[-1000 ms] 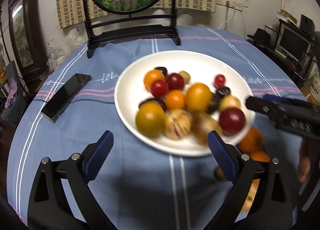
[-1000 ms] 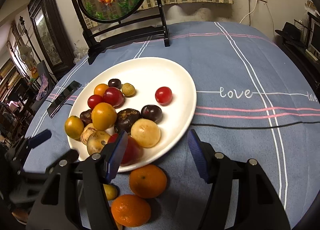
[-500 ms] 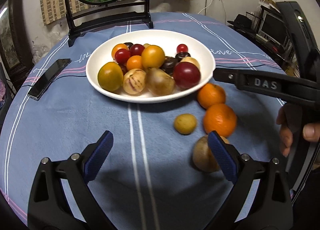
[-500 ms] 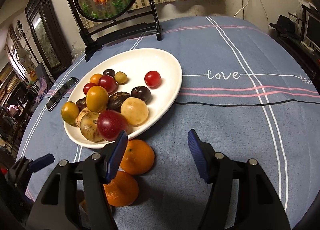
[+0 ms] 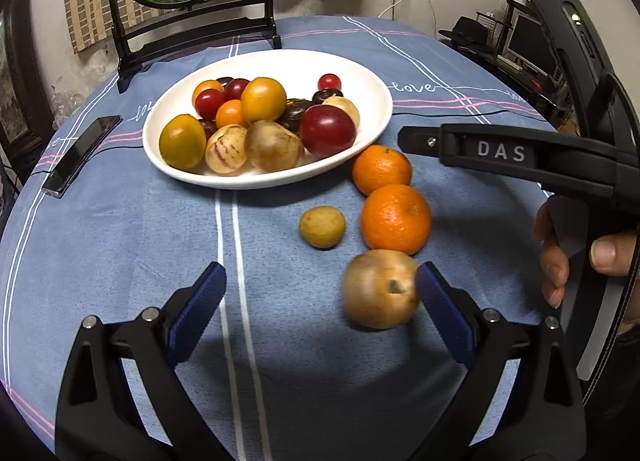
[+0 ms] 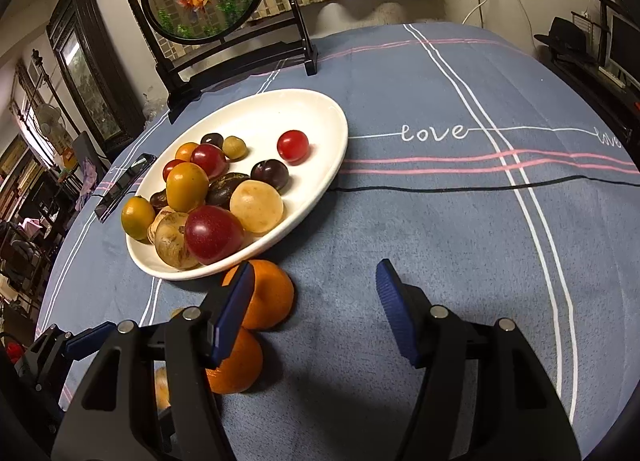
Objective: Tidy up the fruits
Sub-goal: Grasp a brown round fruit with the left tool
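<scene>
Left gripper (image 5: 320,293) now pulled back off the shallow white oval plate (image 5: 372,129) and hanging over the blue striped cloth on the counter (image 5: 120,261), jaws wide apart, gripping nothing. Was right up over the piled fruit a second ago; now framing the loose stuff instead. Round brown russet fruit (image 5: 378,289) sitting at about 3 o'clock between the pads, just touching the right blue pad (image 5: 440,313) by the look of it. Two oranges (image 5: 396,217) lined up beyond it toward 1 o'clock, small yellow-brown fruit (image 5: 322,227) at 12.

Right gripper (image 6: 314,301) also backed away from the plate, half open, empty, nearer orange peeking behind its left pad.

Probably means strays next: brown one first, then onto the plate.
</scene>
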